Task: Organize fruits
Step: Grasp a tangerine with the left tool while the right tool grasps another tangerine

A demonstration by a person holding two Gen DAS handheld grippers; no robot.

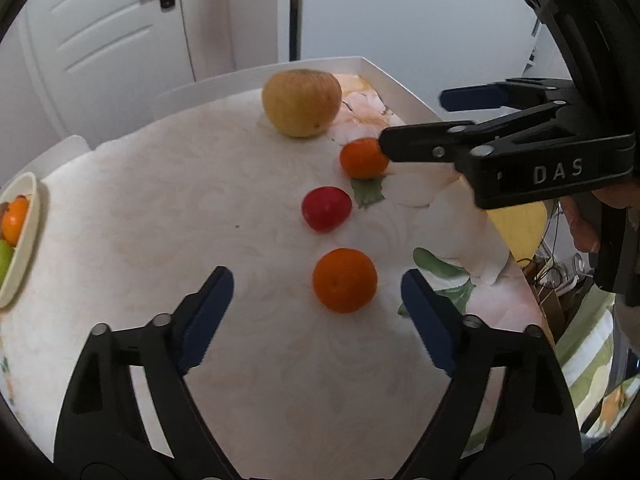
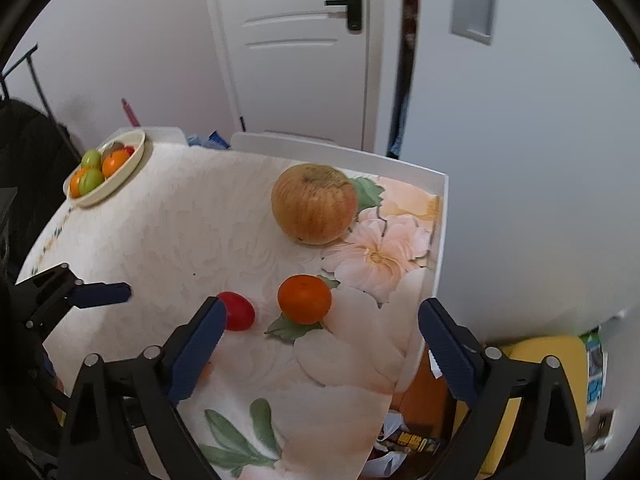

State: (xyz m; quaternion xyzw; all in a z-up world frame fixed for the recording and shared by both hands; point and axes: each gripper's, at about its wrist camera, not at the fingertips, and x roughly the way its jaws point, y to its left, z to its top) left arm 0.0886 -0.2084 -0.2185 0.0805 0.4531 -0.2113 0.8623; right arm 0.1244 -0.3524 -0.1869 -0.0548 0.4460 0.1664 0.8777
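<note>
Nearest our left wrist lens, the left gripper (image 1: 316, 296) has its blue pads spread wide apart, gripping nothing, with an orange tangerine (image 1: 344, 280) on the tablecloth (image 1: 160, 216) between them, nearer the pad at four o'clock. Beyond it, toward twelve o'clock, we see a red fruit (image 1: 326, 209), then a second tangerine (image 1: 363, 158), then a large yellow apple (image 1: 301, 102), all apart from one another. At three o'clock the right gripper (image 1: 412, 120) reaches in from the side, its lower finger overlapping the second tangerine; whether they touch we cannot tell. From the right wrist view, that gripper (image 2: 320, 320) is also parted wide and empty, the second tangerine (image 2: 305, 299) between its pads and the red fruit (image 2: 239, 311) just behind the pad at nine o'clock. Only this view shows the cream bowl (image 2: 120, 184) whole, at ten o'clock, holding orange and green fruits; our left view catches just its rim at nine o'clock. The first tangerine is nearly hidden here.
</note>
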